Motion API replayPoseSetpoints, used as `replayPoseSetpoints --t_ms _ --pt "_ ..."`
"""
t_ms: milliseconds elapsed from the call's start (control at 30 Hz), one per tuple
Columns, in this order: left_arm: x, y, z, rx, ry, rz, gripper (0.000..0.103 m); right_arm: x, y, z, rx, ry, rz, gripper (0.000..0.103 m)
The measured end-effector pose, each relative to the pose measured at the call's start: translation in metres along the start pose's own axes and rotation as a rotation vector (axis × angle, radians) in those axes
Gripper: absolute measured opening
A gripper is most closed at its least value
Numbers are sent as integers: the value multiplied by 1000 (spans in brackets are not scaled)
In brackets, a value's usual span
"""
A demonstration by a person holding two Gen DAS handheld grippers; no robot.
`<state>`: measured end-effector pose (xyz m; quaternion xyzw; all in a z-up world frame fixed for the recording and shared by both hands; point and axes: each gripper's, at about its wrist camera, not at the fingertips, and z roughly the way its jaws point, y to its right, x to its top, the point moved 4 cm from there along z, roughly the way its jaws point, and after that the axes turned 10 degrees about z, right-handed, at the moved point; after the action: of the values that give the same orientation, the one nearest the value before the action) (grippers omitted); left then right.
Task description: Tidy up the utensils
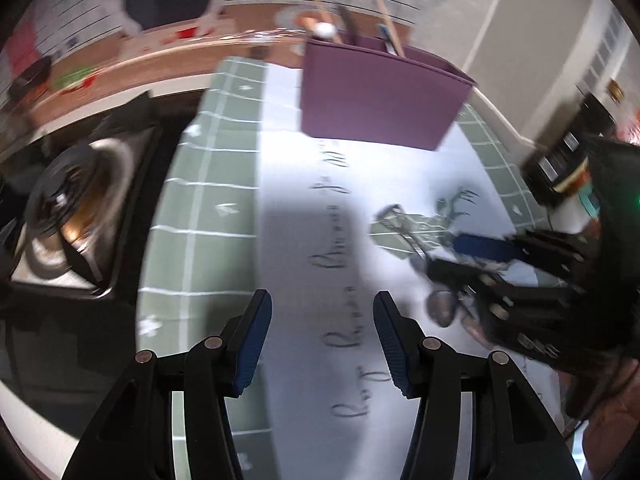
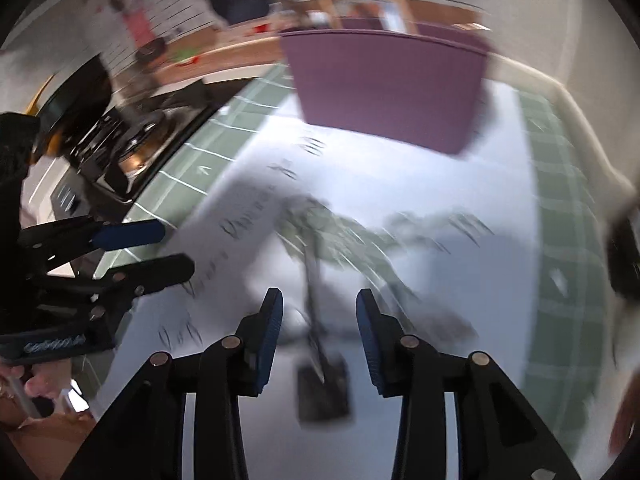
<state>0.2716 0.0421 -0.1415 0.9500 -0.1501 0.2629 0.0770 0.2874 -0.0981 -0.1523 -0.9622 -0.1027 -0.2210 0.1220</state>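
Right under my wide-open right gripper [image 2: 319,334] lies a spatula [image 2: 322,380]; looks light, stiff. I'd grab its thin handle. Left gripper [image 1: 322,338] open too.

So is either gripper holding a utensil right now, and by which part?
No. The left gripper is open and empty. The right gripper is open over a dark spatula lying on the mat, not gripping it.

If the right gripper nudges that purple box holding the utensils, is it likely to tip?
Possibly. The purple box looks tall and thin-walled, so probably light. Long handles stick out above its rim, likely making it top-heavy. It stands on a cloth mat, which may bunch rather than let it slide.
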Motion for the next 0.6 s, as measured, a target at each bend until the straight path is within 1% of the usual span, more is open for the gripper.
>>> replayPoseSetpoints --t_ms 67,133,200,233,267,300,367,467,533,600 --pt "-5 -7 -5 17 1 -11 55 12 -10 15 -4 -2 -34 37" --pt "-8 -10 -8 26 2 -12 55 23 -14 30 -35 -8 -61 44" --pt "-11 -12 -12 34 6 -13 55 28 -16 42 -55 -19 -85 44" --pt "-12 -13 -15 35 9 -13 56 30 -16 45 -59 -21 -90 42" --pt "-13 -13 -16 35 11 -13 56 32 -17 46 -73 -15 -95 37" --pt "-13 -12 -17 32 14 -13 56 34 -18 46 -84 -22 -102 22" --pt "-13 -8 -17 26 18 -7 57 33 -16 41 -71 -27 -98 21" --pt "-9 0 -12 8 18 22 58 26 -3 17 -60 -11 -65 21" --pt "-6 11 -7 -21 16 56 59 21 11 4 -77 3 -42 21" --pt "-2 26 -2 -76 19 107 60 11 33 -13 -116 9 -5 21"
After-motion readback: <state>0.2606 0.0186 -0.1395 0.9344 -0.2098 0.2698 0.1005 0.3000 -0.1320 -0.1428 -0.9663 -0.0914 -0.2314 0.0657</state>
